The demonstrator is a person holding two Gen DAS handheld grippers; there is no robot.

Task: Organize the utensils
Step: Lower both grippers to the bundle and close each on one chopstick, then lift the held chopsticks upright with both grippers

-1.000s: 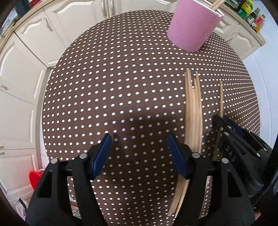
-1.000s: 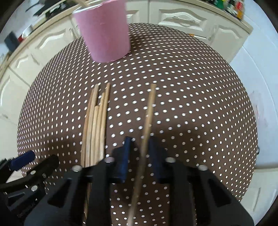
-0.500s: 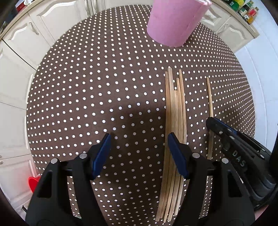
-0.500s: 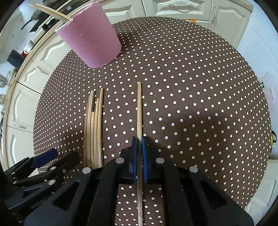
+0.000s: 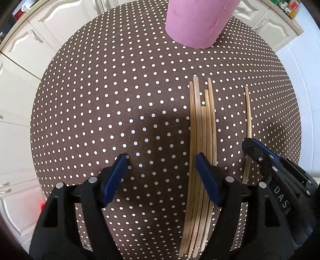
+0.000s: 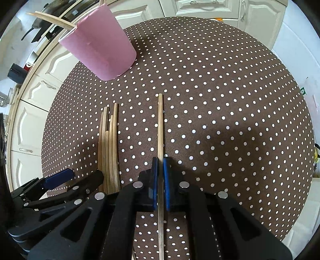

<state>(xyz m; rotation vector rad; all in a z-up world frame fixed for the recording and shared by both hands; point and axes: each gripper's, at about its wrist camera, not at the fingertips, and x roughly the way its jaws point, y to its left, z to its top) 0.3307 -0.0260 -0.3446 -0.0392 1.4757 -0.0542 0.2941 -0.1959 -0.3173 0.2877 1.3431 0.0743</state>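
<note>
Left claw (image 5: 161, 172): spread wide, gripping nothing, poised over the dotted desk (image 5: 120, 100); its right finger overlaps the bundle of wooden sticks (image 5: 202, 140) lying flat. Right claw (image 6: 160, 176): pads clamped on a single stick (image 6: 160, 128), set apart right of the bundle. Pink cup (image 6: 100, 50) stands beyond, one stick (image 6: 52, 19) inside.

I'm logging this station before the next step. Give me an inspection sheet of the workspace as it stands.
Surface: round table, brown dotted cloth.
Job's things: pink cup upright with a stick inside; bundle of sticks lying flat; single stick apart on its right.
Clutter: nothing seen.
Grippers: right gripper shut on single stick; left gripper open, empty, beside bundle.
Cables: nothing seen.
Surroundings: cream cabinets, counter items.
</note>
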